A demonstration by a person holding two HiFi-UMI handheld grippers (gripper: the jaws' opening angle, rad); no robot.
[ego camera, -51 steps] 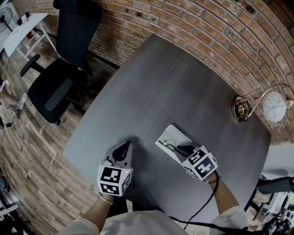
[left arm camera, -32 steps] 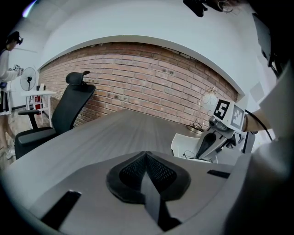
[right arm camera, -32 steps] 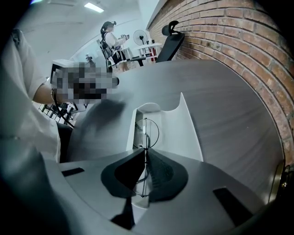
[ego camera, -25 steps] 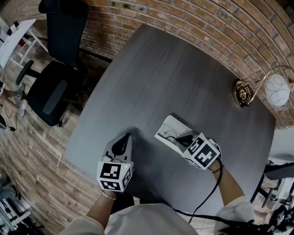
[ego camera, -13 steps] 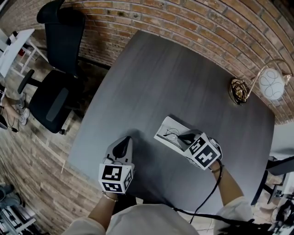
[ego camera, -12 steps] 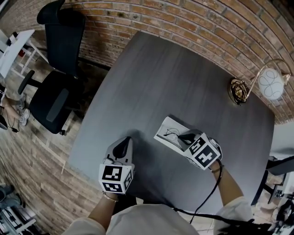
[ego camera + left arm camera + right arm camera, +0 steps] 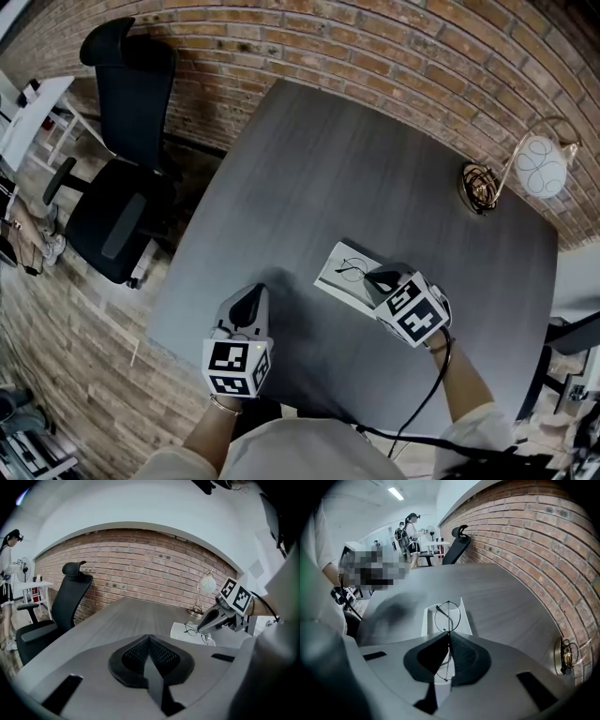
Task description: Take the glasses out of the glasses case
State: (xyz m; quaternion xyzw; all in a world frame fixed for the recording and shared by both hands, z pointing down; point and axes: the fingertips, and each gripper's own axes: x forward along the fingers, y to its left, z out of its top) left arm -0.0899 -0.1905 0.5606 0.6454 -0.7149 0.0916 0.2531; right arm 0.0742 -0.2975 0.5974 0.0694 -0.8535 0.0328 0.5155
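Since two seconds ago almost nothing has shifted: both claws sit where they were, though the glasses look tipped up slightly from their tray.

At left, the left claw (image 7: pixel 248 298) rests low over the desk (image 7: pixel 356 169), clenched on nothing and well apart from the work. Right of it lies the open white glasses case (image 7: pixel 333 281). The glasses (image 7: pixel 447 616) are just above it, not yet clear, with the right claw (image 7: pixel 449 635) clamped on them near the bridge.

Their long axis, lens to lens, runs along the claw and along the case: one round lens pokes out past the tips, pointing away from the person, and the other sits back under the jaws.

I judge the thin wire frame to be very light, springy and easily bent. The bridge is the sound hold, with gentle pressure and the lenses left untouched.
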